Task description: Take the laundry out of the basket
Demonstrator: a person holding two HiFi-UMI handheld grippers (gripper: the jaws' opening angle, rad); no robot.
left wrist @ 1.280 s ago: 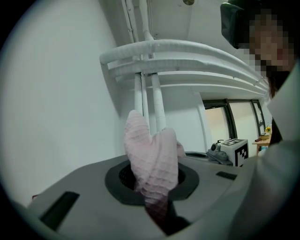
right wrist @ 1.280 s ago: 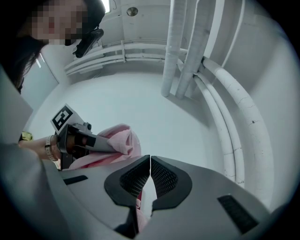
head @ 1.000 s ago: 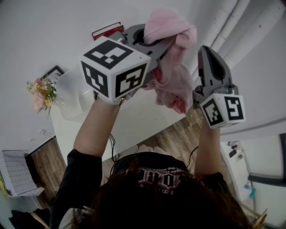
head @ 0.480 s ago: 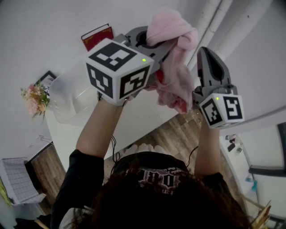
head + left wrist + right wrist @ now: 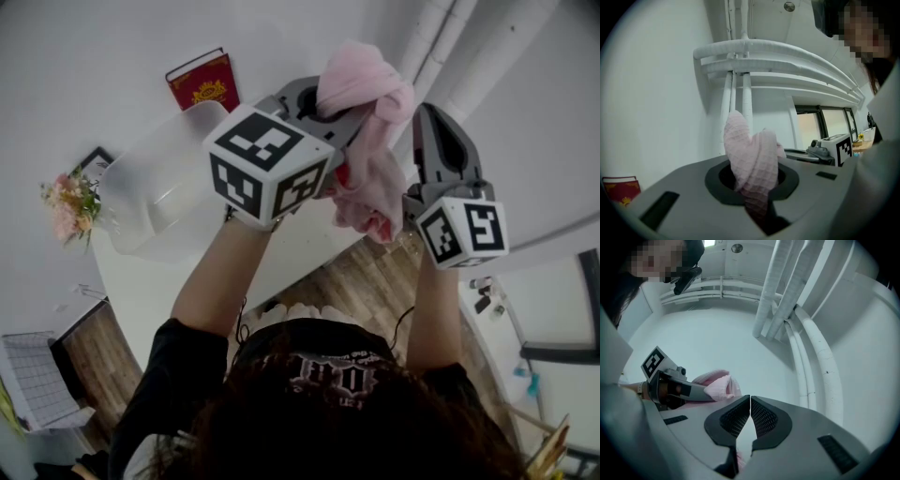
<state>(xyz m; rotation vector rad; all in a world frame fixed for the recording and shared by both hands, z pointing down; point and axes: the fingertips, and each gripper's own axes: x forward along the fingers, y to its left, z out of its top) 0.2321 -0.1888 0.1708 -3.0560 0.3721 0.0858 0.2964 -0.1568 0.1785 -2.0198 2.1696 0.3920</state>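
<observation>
now, the pink cloth [image 5: 373, 183] hangs clamped in the left gripper [image 5: 349, 111].

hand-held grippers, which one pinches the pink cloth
The left hand-held gripper: pink cloth sticks up between its jaws; the right hand-held gripper shows bare, touching tips.

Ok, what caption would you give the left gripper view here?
Left gripper shut on a pink waffle-weave cloth, in front of white wall pipes.
</observation>
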